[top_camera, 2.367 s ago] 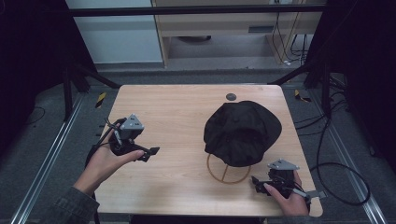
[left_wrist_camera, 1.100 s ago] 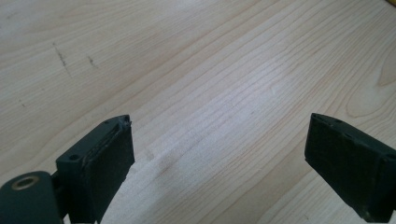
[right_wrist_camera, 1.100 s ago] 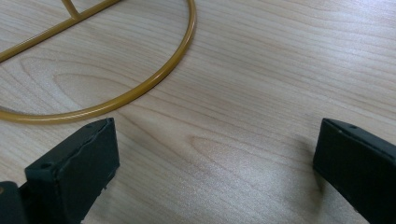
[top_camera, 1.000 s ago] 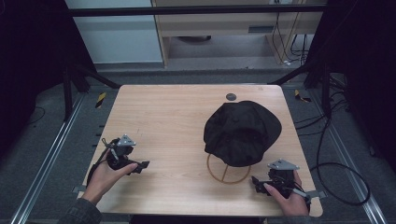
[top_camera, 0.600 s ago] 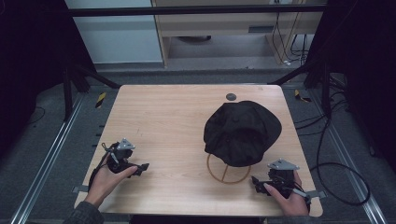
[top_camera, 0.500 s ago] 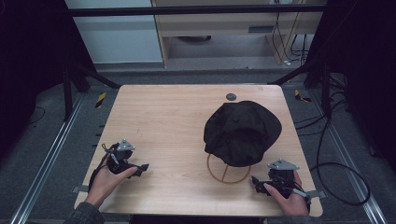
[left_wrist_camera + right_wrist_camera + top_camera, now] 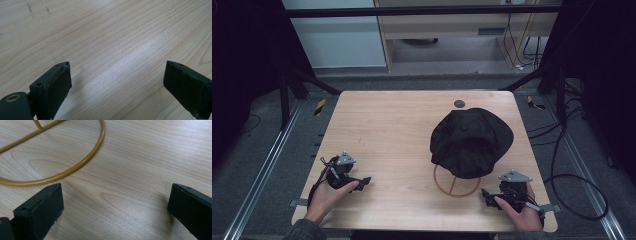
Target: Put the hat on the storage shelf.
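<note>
1. The left gripper (image 7: 362, 180) is lying low on the wooden table (image 7: 402, 125) near its front left corner, the person's left hand (image 7: 328, 195) wrapping it from behind with the forearm coming in from the bottom edge.
2. The right gripper (image 7: 485, 194) is sitting near the front right corner, the right hand (image 7: 522, 210) closing over its body, jaws pointing left toward the gold wire stand (image 7: 457, 182).
3. The black hat (image 7: 471, 140) is resting on top of that stand, right of the table's middle, well apart from the left gripper and near the right one.
4. The left gripper view is showing its two jaws spread wide with bare wood grain between them, which the high view is too coarse to settle.
5. The right gripper view is likewise showing jaws standing wide apart, nothing between them, with the stand's ring (image 7: 75, 167) curving just ahead of the left jaw; the ring is not touching it.
6. The high view is giving the hat, a small dark disc (image 7: 459, 103) at the table's far edge, and both hands at once.
7. The hat is covering the stand's upper part, and the ring is running out of the right gripper view at the top and left.
</note>
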